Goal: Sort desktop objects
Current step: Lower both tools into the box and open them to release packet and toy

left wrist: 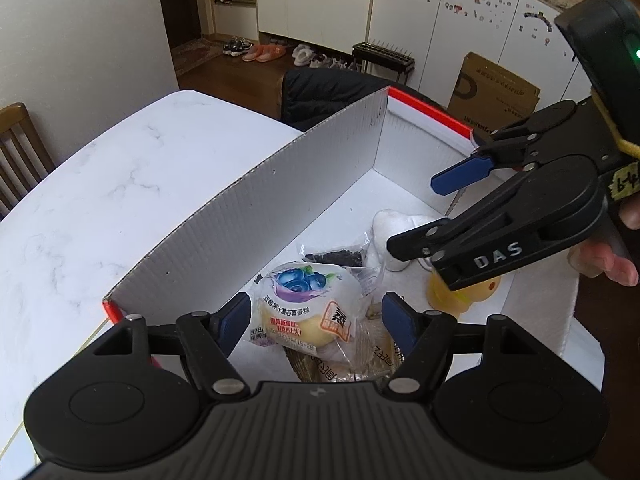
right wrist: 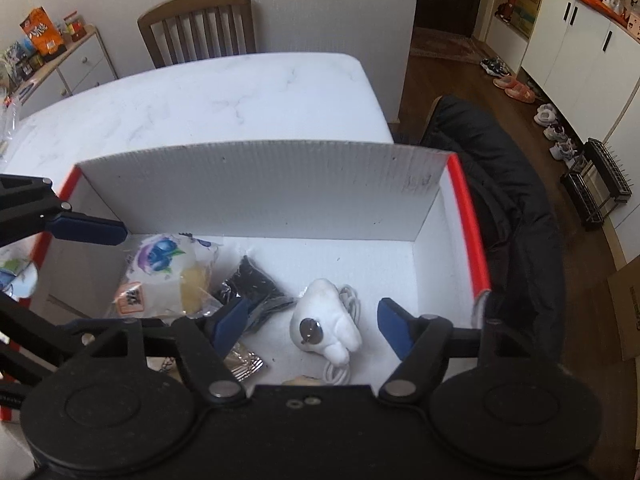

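A white cardboard box with a red rim (left wrist: 280,184) (right wrist: 260,188) stands on the marble table. Inside lie a blueberry cake packet (left wrist: 308,304) (right wrist: 168,276), a dark seed packet (left wrist: 336,258) (right wrist: 252,284), a white plush toy (left wrist: 394,228) (right wrist: 324,328) on a white cable (right wrist: 340,372), a yellow toy (left wrist: 456,296) and a clear snack wrapper (left wrist: 360,360). My left gripper (left wrist: 316,320) hangs open above the cake packet, its pads clear of it. My right gripper (right wrist: 312,320) (left wrist: 436,212) is open over the plush toy, holding nothing.
The marble tabletop (left wrist: 100,200) (right wrist: 220,92) stretches beyond the box's tall back wall. A wooden chair (right wrist: 200,24) stands at the far side. A black jacket (right wrist: 500,200) drapes over a chair by the box's right end. A brown carton (left wrist: 496,88) sits on the floor.
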`<action>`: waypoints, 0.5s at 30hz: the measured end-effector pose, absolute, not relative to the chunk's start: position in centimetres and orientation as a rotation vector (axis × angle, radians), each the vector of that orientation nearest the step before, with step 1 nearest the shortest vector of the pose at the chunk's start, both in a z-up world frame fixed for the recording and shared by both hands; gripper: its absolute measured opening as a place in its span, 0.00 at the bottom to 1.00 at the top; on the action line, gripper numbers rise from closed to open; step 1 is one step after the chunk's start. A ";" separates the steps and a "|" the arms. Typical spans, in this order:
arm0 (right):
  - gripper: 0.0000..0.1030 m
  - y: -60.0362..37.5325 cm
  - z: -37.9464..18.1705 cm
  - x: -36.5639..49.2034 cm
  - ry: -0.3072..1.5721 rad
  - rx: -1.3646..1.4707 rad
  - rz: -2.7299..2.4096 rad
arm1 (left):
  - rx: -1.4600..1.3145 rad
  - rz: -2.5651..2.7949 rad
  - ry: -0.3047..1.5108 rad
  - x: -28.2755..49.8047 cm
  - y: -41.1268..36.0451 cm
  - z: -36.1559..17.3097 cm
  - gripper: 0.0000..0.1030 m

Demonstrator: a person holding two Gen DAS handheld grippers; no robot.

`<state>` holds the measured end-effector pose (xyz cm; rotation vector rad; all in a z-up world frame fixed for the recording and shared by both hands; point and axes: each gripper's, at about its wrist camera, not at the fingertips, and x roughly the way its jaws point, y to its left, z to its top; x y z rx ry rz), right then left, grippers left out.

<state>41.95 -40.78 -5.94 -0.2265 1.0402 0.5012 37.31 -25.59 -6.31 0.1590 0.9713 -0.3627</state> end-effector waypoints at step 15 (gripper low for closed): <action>0.71 -41.6 -1.3 37.7 0.953 -0.163 0.560 | 0.098 -0.381 0.873 33.6 -24.6 -3.0 0.69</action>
